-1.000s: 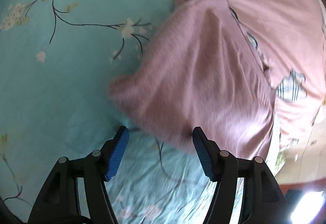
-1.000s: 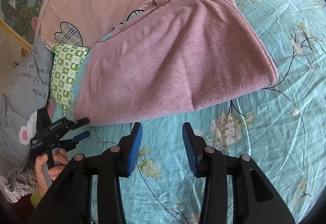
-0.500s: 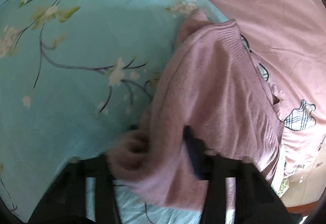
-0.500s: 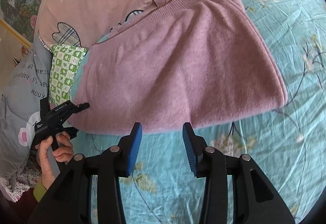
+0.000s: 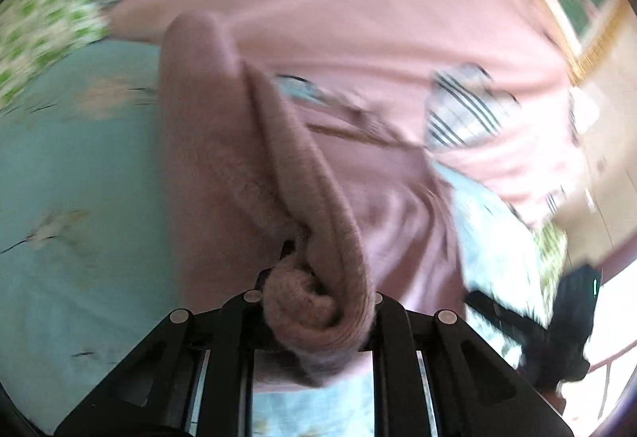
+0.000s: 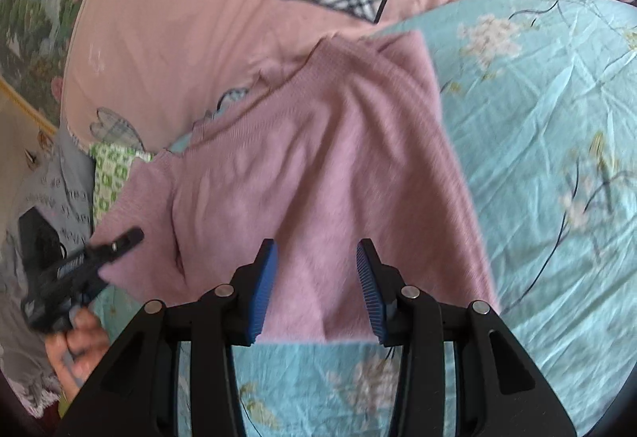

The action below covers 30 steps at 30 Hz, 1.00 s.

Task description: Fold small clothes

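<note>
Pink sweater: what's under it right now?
The sweater lies on the blue floral sheet, its top edge over the pink quilt. Anything beneath it is covered. The left gripper lifts one bunched corner.

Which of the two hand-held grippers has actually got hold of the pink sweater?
The left hand-held gripper: sweater fabric is bunched between its fingers. The right is open.

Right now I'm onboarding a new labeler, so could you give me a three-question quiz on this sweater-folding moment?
1. True or false: the right gripper is clamped on the pink sweater.
2. What is bunched in the left gripper? A) green checked cloth B) pink sweater C) grey cloth
3. Fill in: the sweater lies on a light blue ____ sheet.

Key: 1 false, its jaws stand open over the hem; 2 B; 3 floral.
</note>
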Each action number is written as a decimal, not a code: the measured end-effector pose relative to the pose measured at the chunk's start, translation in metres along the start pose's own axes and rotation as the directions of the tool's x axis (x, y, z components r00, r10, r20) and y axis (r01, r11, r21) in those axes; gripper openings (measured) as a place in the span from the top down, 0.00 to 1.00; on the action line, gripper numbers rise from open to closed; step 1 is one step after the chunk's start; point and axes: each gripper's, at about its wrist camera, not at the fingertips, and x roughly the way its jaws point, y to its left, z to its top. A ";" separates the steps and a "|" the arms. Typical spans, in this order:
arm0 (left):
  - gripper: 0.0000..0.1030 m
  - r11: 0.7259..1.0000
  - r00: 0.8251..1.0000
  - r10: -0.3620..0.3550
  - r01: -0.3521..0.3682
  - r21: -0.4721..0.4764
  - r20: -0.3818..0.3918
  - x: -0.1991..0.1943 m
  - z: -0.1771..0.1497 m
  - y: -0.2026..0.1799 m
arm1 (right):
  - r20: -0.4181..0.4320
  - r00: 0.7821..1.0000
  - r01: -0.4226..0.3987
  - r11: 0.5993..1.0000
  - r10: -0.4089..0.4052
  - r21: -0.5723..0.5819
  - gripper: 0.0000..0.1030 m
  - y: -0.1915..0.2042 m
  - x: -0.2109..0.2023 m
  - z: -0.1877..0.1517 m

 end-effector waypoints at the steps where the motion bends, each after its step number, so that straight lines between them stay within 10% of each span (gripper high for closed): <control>1: 0.86 1.000 1.000 -0.012 0.013 0.028 -0.022 0.010 -0.004 -0.011 | 0.008 1.000 -0.008 1.000 0.008 0.006 0.58 -0.001 -0.001 0.006; 8: 0.86 0.983 0.990 0.035 -0.009 0.183 -0.140 0.069 -0.037 -0.045 | -0.036 0.995 -0.094 0.996 0.094 0.004 0.58 0.002 0.030 0.047; 21: 0.86 0.986 0.991 0.006 0.016 0.163 -0.136 0.054 -0.036 -0.029 | -0.232 0.919 -0.329 0.944 0.319 -0.005 0.56 0.071 0.148 0.081; 22: 0.86 0.987 0.991 0.004 0.018 0.162 -0.136 0.052 -0.035 -0.030 | -0.234 0.923 -0.319 0.947 0.304 -0.028 0.68 0.076 0.151 0.081; 23: 0.86 0.986 0.991 0.001 0.021 0.163 -0.133 0.051 -0.032 -0.033 | -0.237 0.929 -0.305 0.951 0.285 -0.052 0.87 0.081 0.152 0.081; 30: 0.86 0.961 0.983 -0.152 0.172 0.217 -0.104 0.027 -0.017 -0.087 | -0.120 0.932 -0.356 0.927 0.342 -0.119 0.87 0.080 0.078 0.111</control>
